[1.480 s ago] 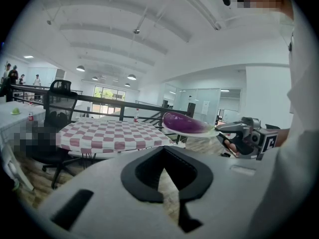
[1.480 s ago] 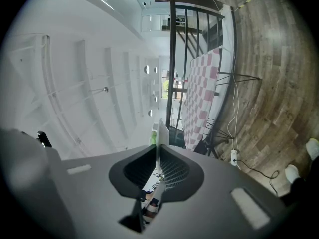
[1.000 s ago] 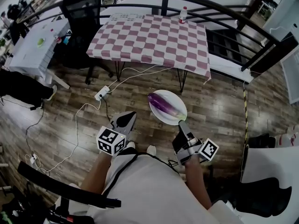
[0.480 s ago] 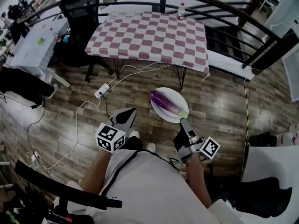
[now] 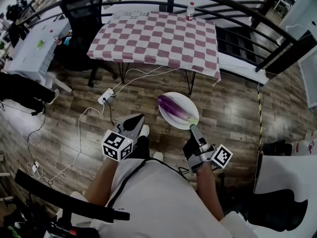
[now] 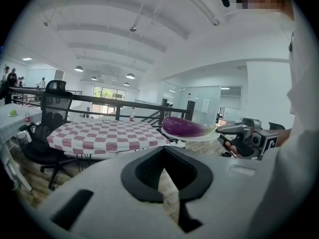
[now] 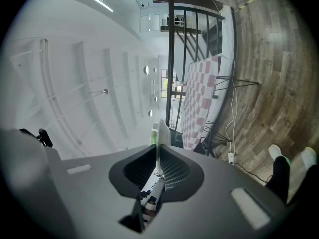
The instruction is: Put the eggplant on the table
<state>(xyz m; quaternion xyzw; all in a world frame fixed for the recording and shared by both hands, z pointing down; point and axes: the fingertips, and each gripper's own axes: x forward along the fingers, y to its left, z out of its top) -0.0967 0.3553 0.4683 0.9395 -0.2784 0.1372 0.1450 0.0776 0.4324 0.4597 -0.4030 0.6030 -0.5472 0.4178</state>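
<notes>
A purple eggplant (image 5: 172,108) lies on a white plate (image 5: 185,102) held out over the wooden floor. My right gripper (image 5: 193,129) is shut on the plate's near rim; in the right gripper view the plate (image 7: 162,129) shows edge-on between the jaws. The left gripper (image 5: 132,124) hangs beside my body, shut with nothing in it. In the left gripper view the eggplant (image 6: 183,126) and plate sit to the right, level with the checkered table (image 6: 102,133). That table (image 5: 156,36), with its red-and-white cloth, stands ahead in the head view.
A small bottle (image 5: 189,11) stands at the table's far edge. A black railing (image 5: 237,9) curves behind it. A black office chair (image 5: 81,4) stands left of the table, a white desk (image 5: 29,46) further left. A cable and power strip (image 5: 105,96) lie on the floor.
The table has come slightly nearer in the head view as the person steps forward. The plate with the eggplant stays held in the right gripper.
</notes>
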